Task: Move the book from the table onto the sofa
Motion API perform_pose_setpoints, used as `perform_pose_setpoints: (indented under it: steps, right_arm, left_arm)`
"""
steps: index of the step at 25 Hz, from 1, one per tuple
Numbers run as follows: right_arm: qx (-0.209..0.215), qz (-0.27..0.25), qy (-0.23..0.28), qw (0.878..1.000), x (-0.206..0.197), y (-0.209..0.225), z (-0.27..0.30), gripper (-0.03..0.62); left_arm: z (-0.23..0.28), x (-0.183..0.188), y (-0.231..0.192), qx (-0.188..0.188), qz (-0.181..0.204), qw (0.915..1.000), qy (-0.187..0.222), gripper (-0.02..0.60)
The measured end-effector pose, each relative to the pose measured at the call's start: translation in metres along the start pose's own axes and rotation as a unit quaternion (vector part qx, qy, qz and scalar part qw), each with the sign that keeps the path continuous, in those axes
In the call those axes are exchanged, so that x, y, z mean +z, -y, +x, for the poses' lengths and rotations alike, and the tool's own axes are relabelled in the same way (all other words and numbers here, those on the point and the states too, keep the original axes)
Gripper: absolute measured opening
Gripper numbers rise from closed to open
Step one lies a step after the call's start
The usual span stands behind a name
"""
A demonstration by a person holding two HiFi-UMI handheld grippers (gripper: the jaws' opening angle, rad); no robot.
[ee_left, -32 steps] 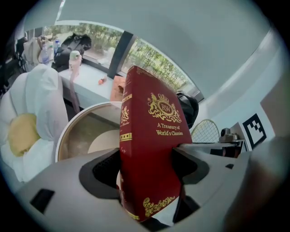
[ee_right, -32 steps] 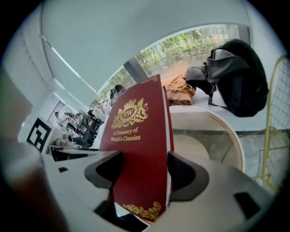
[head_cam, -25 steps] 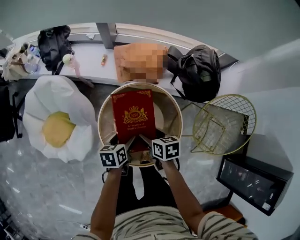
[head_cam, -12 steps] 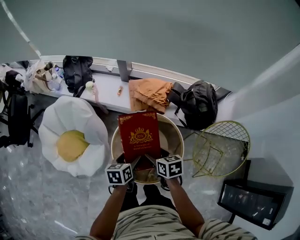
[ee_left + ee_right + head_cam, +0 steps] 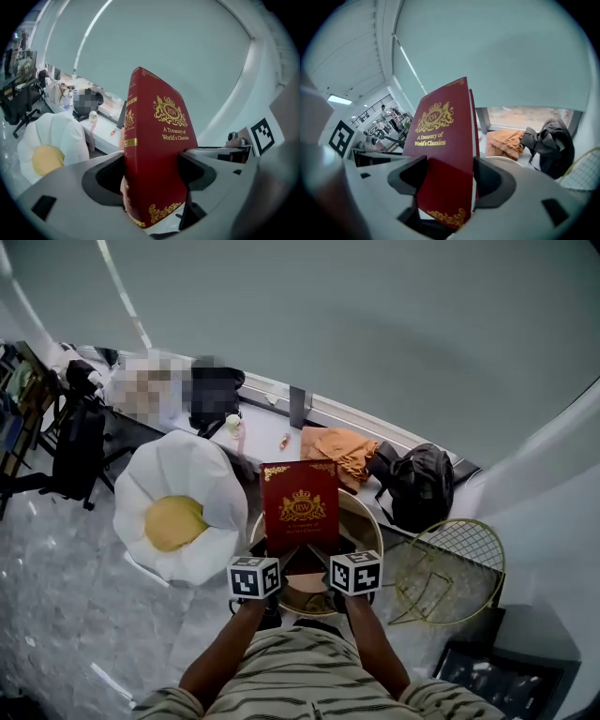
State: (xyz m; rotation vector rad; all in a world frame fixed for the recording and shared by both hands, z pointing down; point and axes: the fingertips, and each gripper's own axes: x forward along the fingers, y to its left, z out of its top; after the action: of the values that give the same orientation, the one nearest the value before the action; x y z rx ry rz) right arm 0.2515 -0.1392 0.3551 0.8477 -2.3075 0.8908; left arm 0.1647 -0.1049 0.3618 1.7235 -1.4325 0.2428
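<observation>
A dark red hardback book [image 5: 301, 504] with gold print is held up in the air, above the round table [image 5: 367, 524]. My left gripper [image 5: 278, 557] is shut on its lower left corner and my right gripper [image 5: 319, 556] is shut on its lower right corner. In the left gripper view the book [image 5: 157, 154] stands upright between the jaws, spine toward the camera. In the right gripper view the book [image 5: 443, 150] leans left between the jaws. The white flower-shaped sofa [image 5: 178, 502] with a yellow centre lies to the left of the table.
A gold wire chair [image 5: 452, 570] stands right of the table. Along the window ledge [image 5: 272, 432] lie an orange cloth [image 5: 341, 452], a black backpack [image 5: 421, 486] and small items. A black office chair [image 5: 70, 451] is at far left.
The book has risen off the table, held by both grippers. The head view has swung so the sofa and ledge sit further right and lower in the picture.
</observation>
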Motion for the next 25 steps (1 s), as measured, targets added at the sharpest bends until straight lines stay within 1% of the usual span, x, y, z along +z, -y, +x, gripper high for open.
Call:
perform_pose_setpoints:
  steps: [3,5,10,13,19,25]
  right_arm:
    - [0.016,-0.026,0.012,0.999,0.011,-0.018,-0.007,0.327]
    - [0.025,-0.038,0.016,0.999,0.016,-0.030,-0.008,0.325]
    - [0.055,-0.065,0.016,0.996,0.024,-0.062,0.002,0.325]
    - [0.077,-0.087,0.010,0.993,0.025,-0.085,0.008,0.325]
    - [0.129,-0.134,-0.013,0.982,0.014,-0.140,0.025,0.325]
    - [0.182,-0.179,-0.040,0.966,0.000,-0.199,0.052,0.325]
  left_arm:
    - [-0.021,0.009,0.001,0.012,-0.001,0.9994,0.031,0.362]
    - [-0.032,0.013,-0.002,0.021,-0.004,0.9988,0.044,0.362]
    - [-0.062,0.020,-0.021,0.049,-0.017,0.9960,0.073,0.362]
    - [-0.082,0.018,-0.034,0.071,-0.033,0.9927,0.092,0.362]
    - [-0.129,0.003,-0.067,0.121,-0.076,0.9814,0.129,0.362]
    - [-0.175,-0.013,-0.110,0.170,-0.117,0.9647,0.164,0.362]
